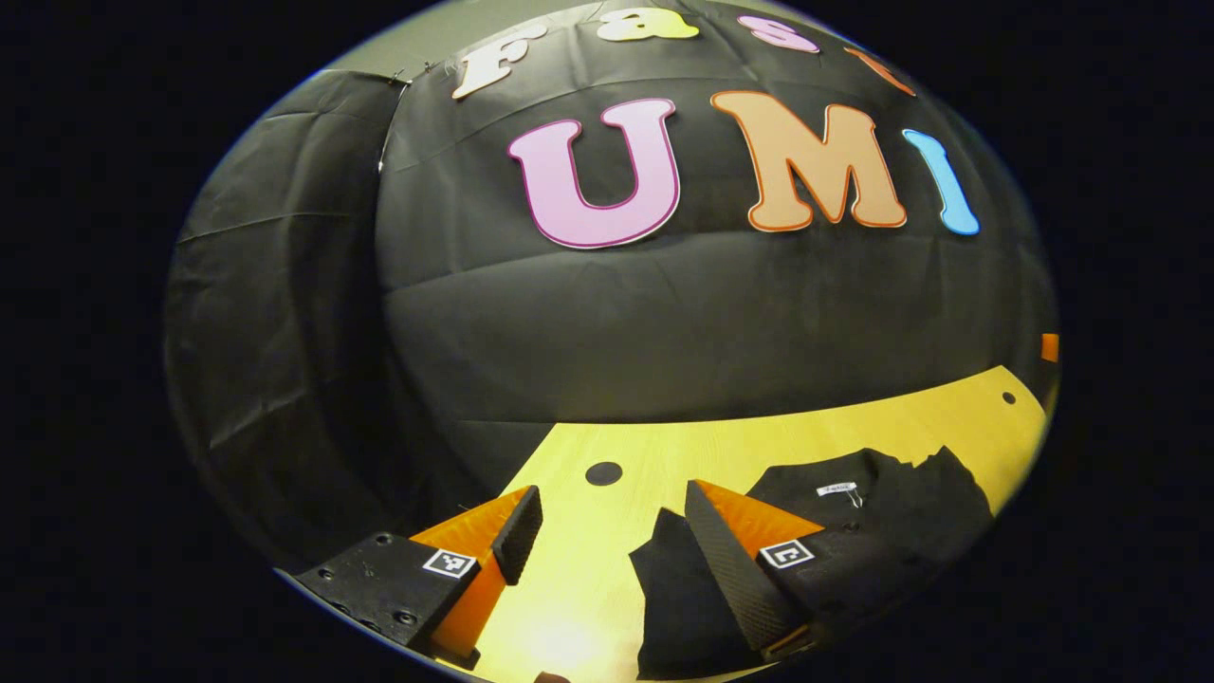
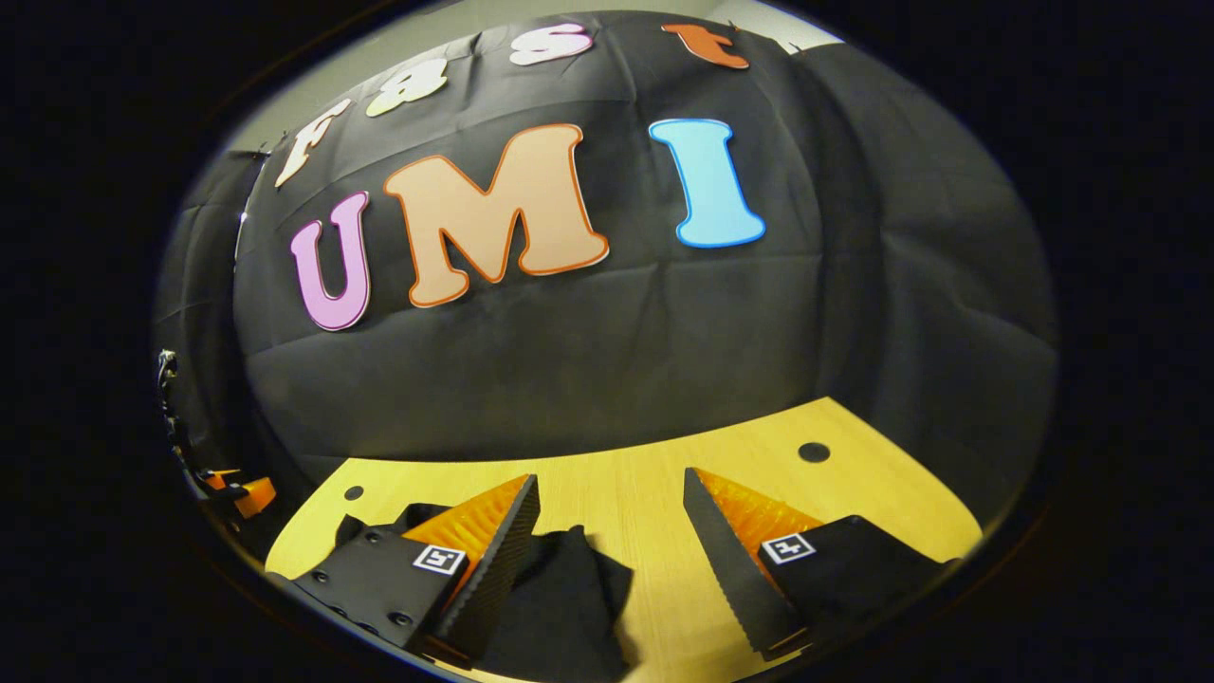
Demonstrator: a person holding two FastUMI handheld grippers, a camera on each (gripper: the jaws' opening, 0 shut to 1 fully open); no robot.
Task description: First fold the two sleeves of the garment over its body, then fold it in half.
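Nearest, both sets of jaws stand spread and hold nothing: the left gripper (image 1: pixel 607 550) hangs over a sleeve (image 1: pixel 678 598), the right gripper (image 2: pixel 607 541) over the other sleeve (image 2: pixel 569 598). Beyond, the shirt (image 1: pixel 892 522) lies flat on the worktop (image 1: pixel 626 446), collar away. Judging so, each gripper should pinch its sleeve's outer edge low, then carry it inward over the body.

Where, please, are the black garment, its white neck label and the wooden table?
black garment (image 1: pixel 901 531), left gripper view, on its body below the collar.
white neck label (image 1: pixel 836 489), left gripper view, on the label's middle.
wooden table (image 2: pixel 645 503), right gripper view, on bare wood between the fingers.
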